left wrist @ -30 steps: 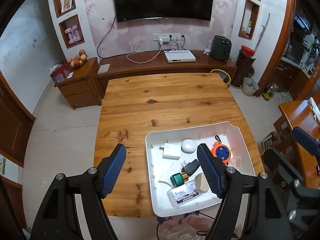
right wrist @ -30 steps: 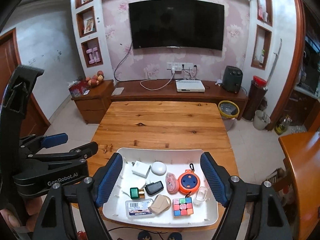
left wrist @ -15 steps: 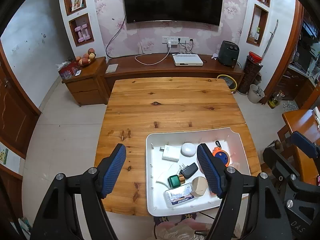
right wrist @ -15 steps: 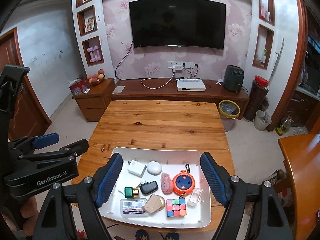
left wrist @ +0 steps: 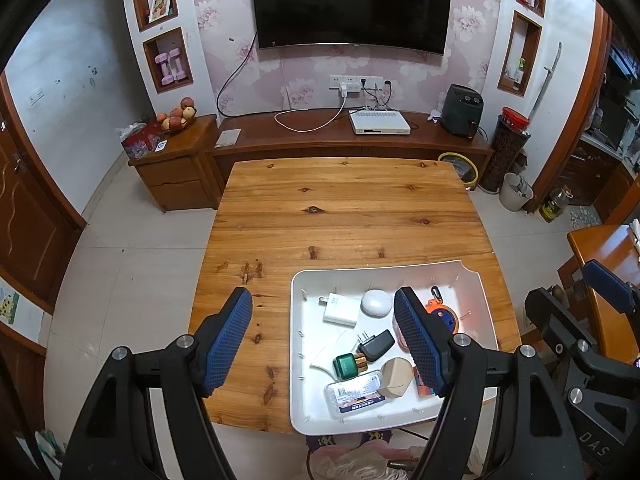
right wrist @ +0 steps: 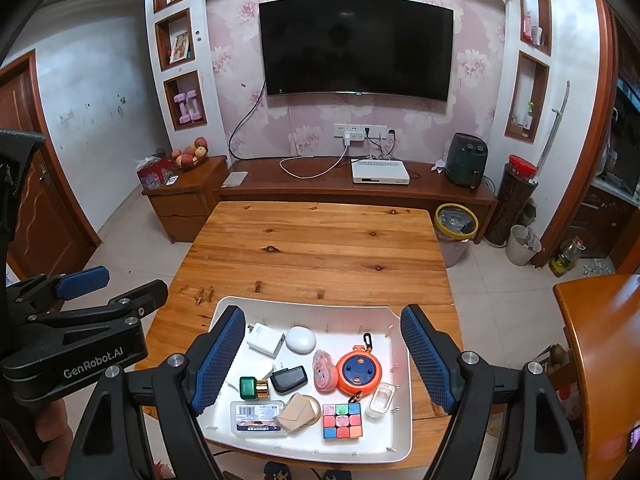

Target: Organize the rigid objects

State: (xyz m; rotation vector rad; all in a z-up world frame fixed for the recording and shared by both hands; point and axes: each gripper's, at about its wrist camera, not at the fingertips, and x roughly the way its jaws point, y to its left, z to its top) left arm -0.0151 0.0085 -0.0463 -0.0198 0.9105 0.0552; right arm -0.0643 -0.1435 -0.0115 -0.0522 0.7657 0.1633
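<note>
A white tray (right wrist: 224, 312) (left wrist: 298, 416) sits at the near edge of a wooden table (right wrist: 316, 248) (left wrist: 340, 208). It holds several small things: a white charger (right wrist: 263, 340), a white oval case (right wrist: 300, 340), an orange cable reel (right wrist: 358, 372), a colour cube (right wrist: 343, 421), a black plug (right wrist: 289, 378), a green bottle (right wrist: 250, 387) and a clear labelled box (right wrist: 258, 416). My right gripper (right wrist: 324, 360) is open and empty, high above the tray. My left gripper (left wrist: 324, 340) is open and empty, high above the tray's left edge.
A low TV bench (right wrist: 352, 192) with a white set-top box (right wrist: 380, 176) stands behind the table. A yellow-rimmed bin (right wrist: 456, 228) is at the table's far right corner. A second wooden table (right wrist: 600, 340) lies to the right.
Both grippers have risen and pulled back from the table, so the tray looks smaller and lower. The tray's contents have not moved.
</note>
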